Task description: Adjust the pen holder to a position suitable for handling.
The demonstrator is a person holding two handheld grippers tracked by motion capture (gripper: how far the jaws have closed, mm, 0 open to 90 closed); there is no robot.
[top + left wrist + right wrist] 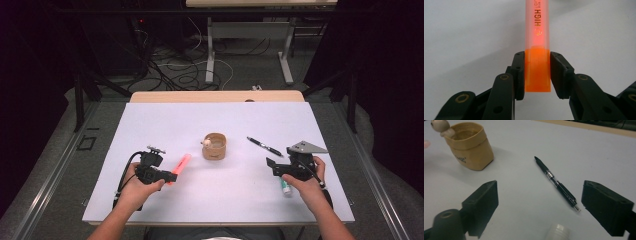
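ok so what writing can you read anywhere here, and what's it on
"HIGH LIGH", running off the top edge: printed along the orange highlighter clamped in the left gripper, above a small round logo too blurred to read.
A short dark print on the side of the tan paper-bag style pen holder: too small and blurred to read.
Markings on the barrel of the black pen: too small to read.

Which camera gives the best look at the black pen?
The right gripper view: the black pen lies close and sharp on the table, tip to clicker. The high view shows the pen small and distant. The left gripper view looks at the orange highlighter instead.
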